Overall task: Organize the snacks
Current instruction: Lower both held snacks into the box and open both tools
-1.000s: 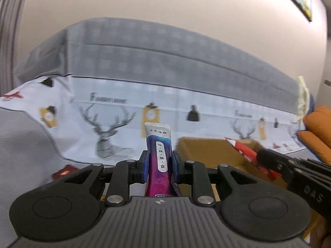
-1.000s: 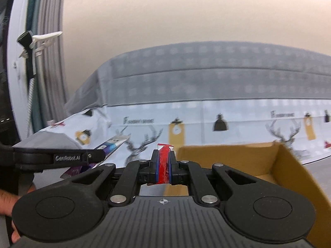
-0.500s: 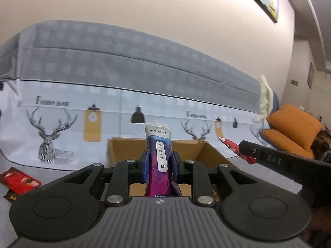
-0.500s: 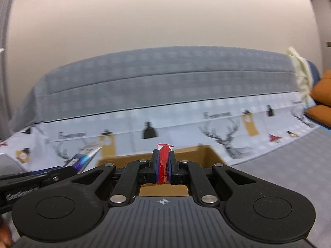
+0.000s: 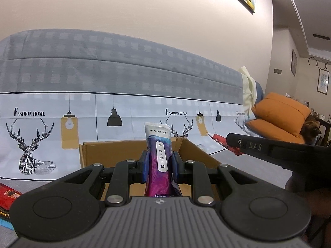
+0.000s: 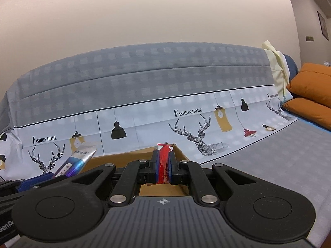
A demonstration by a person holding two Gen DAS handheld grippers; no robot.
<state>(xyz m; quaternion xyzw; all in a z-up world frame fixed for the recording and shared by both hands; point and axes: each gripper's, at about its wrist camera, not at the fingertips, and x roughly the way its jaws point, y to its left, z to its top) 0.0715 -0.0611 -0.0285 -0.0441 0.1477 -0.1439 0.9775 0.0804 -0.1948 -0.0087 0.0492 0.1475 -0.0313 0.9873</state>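
Purple snack packet (image 5: 158,161) sits upright at lower centre of the left view, clamped between the blue pads of the left gripper (image 5: 159,166); silver top edge sticks up above the fingers. Red snack packet (image 6: 163,165) is pinched edge-on in the right gripper (image 6: 163,167), lower centre of the right view. Both tongs closed on their packets, same as half a second ago.

Changed since then: the cardboard box (image 5: 132,150) has slid from left-of-centre to straight behind the left fingers and looks nearer. In the right view the box (image 6: 124,157) rim now spans wider across the centre. The purple packet (image 6: 76,162) at lower left of the right view shows more of itself and reaches higher. The right gripper's arm (image 5: 269,150) crosses the right-middle of the left view, red packet tip (image 5: 217,137) poking out to its left, past the box's right wall.

Box mouth is open, flaps up, its back wall behind both packets. Bare grey cloth (image 6: 279,155) lies open to the right of the box. A red wrapper (image 5: 9,193) lies at the lower-left edge of the left view, well apart from the box.

Further back: white sheet with deer prints (image 5: 31,144), grey checked cover (image 6: 144,72) above it, orange cushions (image 5: 279,113) at right, plain wall (image 5: 144,6) behind.
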